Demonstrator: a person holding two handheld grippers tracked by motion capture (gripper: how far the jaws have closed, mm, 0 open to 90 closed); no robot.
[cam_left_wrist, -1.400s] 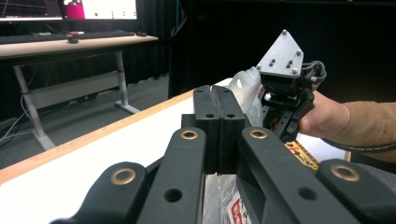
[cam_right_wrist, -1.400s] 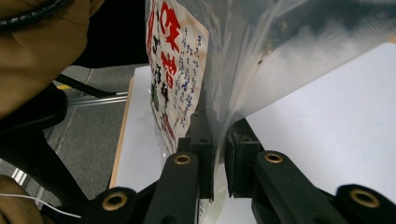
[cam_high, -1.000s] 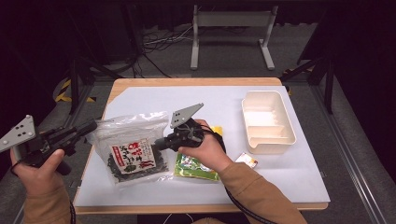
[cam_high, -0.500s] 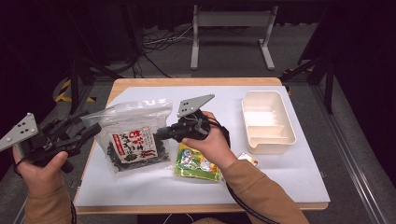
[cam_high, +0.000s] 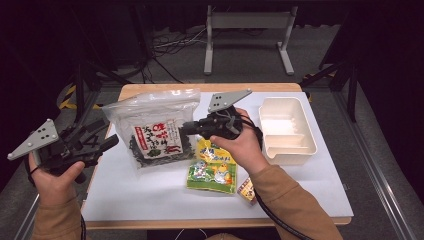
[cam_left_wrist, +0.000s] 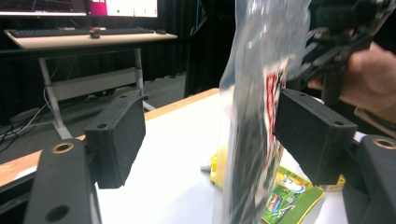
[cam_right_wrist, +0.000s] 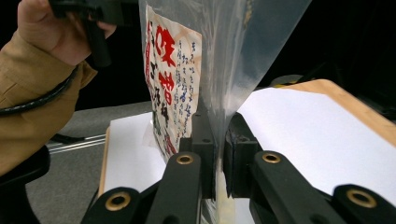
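Right gripper view: the bag (cam_right_wrist: 205, 70) is pinched at its edge between the shut jaws of the right gripper (cam_right_wrist: 218, 154) and hangs upright, lifted off the table (cam_right_wrist: 299, 126), probably for a handover. Left gripper (cam_left_wrist: 210, 135) stands released, jaws wide, the bag between them but ungripped. Green packets (cam_high: 212, 167) lie just below the right gripper; the tray (cam_high: 285, 130) sits beyond it.

The right gripper (cam_high: 189, 128) is clamped on a bag (cam_high: 156, 131) edge, jaws pressed together — the right hand (cam_high: 240, 145) grips it from behind. The left gripper (cam_high: 102, 139) sits at the table's left edge — jaws spread wide, level, held in the left hand (cam_high: 55, 176).
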